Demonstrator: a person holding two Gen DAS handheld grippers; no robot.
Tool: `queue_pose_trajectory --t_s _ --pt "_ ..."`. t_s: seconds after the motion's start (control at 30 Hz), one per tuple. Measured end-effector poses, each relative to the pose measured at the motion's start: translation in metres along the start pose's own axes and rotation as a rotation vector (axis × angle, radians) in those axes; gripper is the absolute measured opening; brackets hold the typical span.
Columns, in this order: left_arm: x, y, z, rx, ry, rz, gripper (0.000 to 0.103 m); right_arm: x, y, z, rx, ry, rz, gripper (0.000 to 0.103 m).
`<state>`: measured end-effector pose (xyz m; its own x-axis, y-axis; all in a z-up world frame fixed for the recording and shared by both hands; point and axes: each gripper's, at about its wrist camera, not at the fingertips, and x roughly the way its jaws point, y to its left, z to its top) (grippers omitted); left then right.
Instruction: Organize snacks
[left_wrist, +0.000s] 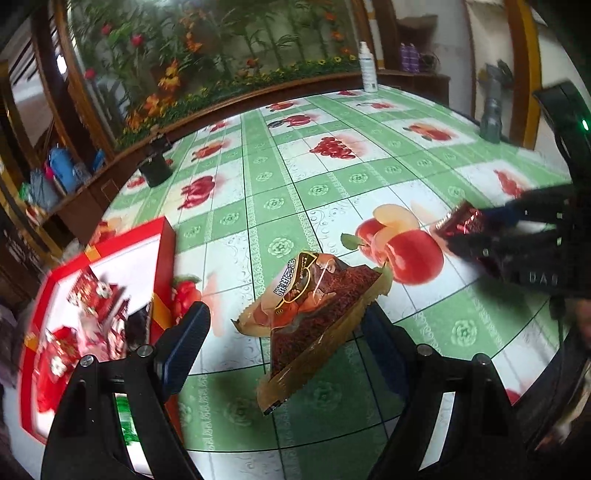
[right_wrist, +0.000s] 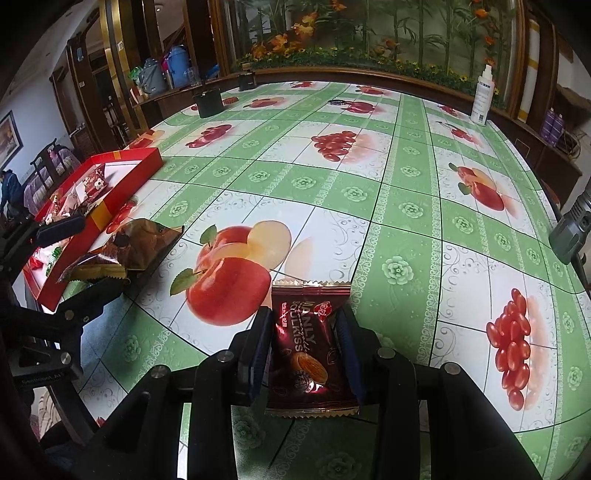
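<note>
A brown snack packet (left_wrist: 310, 314) lies on the fruit-print tablecloth (left_wrist: 332, 184), one end tilted up. My left gripper (left_wrist: 284, 317) is open around it, and a gap shows between its left finger (left_wrist: 184, 343) and the wrapper. The right wrist view shows the same brown packet (right_wrist: 129, 247) between those wide jaws. My right gripper (right_wrist: 304, 314) is shut on a dark red snack packet (right_wrist: 310, 350), held just above the table. That red packet (left_wrist: 458, 221) shows at the right of the left wrist view. A red box (left_wrist: 162, 258) holding several snacks sits to the left.
At the far edge stand a white spray bottle (right_wrist: 484, 96) and a black container (right_wrist: 208, 99). A grey tool (right_wrist: 572, 229) sits at the table's right edge. A wooden ledge with flowers runs behind the table.
</note>
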<state>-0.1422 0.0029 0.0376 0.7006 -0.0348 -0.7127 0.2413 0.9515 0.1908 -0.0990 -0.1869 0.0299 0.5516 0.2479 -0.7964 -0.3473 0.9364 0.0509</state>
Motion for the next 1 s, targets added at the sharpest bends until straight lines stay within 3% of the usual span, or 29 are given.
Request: queue_pose_trajectory --t_s 0.07,0.2,0.33,0.5,1.0 --pt "0.002 0.003 -0.001 -0.04 0.011 -0.027 0.081 0.0 0.0 0.0 0.0 0.0 -0.001 0.039" --pt "0.008 0.009 -0.002 -0.101 0.037 -0.088 0.051 0.0 -0.001 0.0 0.006 -0.002 0.006 0.039" --pt "0.009 0.011 -0.003 -0.131 0.036 -0.092 0.042 0.0 -0.003 0.0 0.016 -0.005 0.019 0.039" --pt "0.007 0.016 -0.005 -0.175 0.03 -0.114 0.039 -0.001 -0.007 0.0 0.034 -0.008 0.037 0.039" --pt "0.001 0.023 -0.012 -0.225 0.026 -0.081 0.039 -0.001 -0.007 0.0 0.039 -0.01 0.041 0.039"
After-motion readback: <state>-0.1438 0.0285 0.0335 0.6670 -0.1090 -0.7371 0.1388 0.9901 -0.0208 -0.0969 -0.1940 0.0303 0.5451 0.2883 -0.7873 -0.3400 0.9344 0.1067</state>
